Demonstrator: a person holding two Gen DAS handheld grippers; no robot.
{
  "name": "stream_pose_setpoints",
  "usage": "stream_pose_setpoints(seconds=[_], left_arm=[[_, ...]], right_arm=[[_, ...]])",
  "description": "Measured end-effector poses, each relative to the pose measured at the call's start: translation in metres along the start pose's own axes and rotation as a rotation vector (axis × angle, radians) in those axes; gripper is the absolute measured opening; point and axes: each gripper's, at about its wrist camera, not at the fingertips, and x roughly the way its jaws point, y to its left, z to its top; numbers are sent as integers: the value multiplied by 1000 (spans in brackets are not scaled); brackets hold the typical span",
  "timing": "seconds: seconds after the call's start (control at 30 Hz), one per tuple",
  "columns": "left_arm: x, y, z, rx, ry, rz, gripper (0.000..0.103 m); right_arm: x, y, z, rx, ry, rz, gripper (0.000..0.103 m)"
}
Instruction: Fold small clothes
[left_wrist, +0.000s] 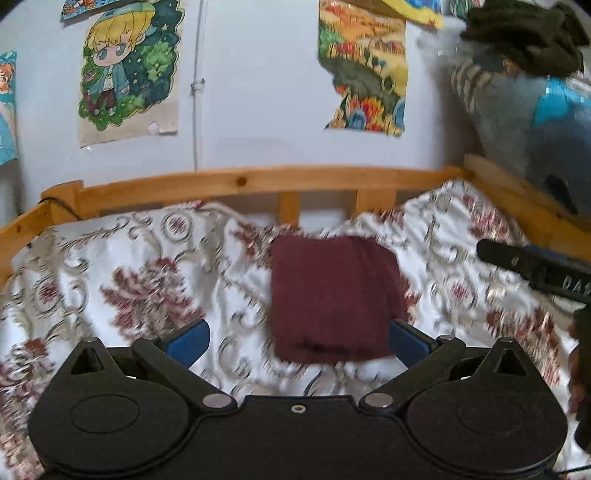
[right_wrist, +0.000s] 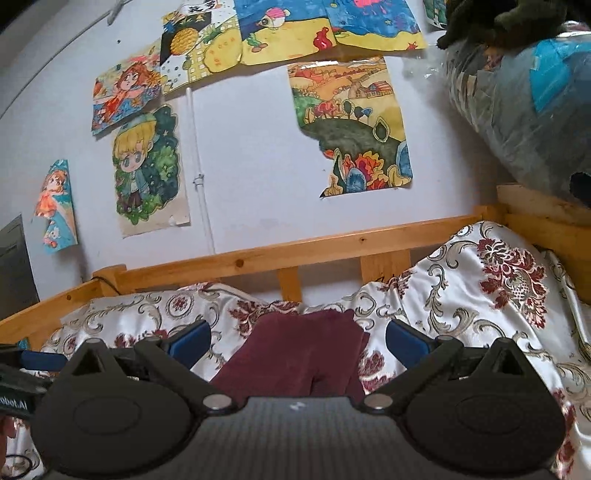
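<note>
Left wrist view: patterned bedspread (left_wrist: 147, 266), wooden rail behind. Left hand-held gripper (left_wrist: 299, 341) spread, empty. Maroon garment (left_wrist: 332, 295) at 12 o'clock, folded square, soft, light; take by a corner.
Right wrist view: right hand-held gripper (right_wrist: 298, 343) released; garment between its fingers.

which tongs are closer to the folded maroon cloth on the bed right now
Right. The right tongs sit low with the maroon cloth running between and beneath their open fingers. The left tongs are open too, with the cloth mostly ahead of their tips.
</note>
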Motion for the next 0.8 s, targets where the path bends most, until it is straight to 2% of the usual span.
stream_pose_setpoints(seconds=[0.1, 0.23, 0.3, 0.47, 0.7, 0.8], left_arm=[[-10, 6, -8, -9, 18, 20, 102], [-20, 17, -30, -46, -36, 29, 102], [-15, 21, -40, -74, -26, 38, 102], [2, 29, -64, -163, 13, 42, 102], [18, 26, -74, -77, 0, 101, 102], [21, 28, -75, -75, 4, 104, 102]], right_arm=[[-13, 10, -7, 1, 9, -17, 103], [-25, 18, -18, 32, 25, -39, 103], [-30, 19, -25, 49, 35, -51, 103], [-37, 22, -48, -35, 41, -116, 103], [-35, 15, -78, 3, 84, -174, 103], [-32, 12, -85, 10, 88, -183, 103]])
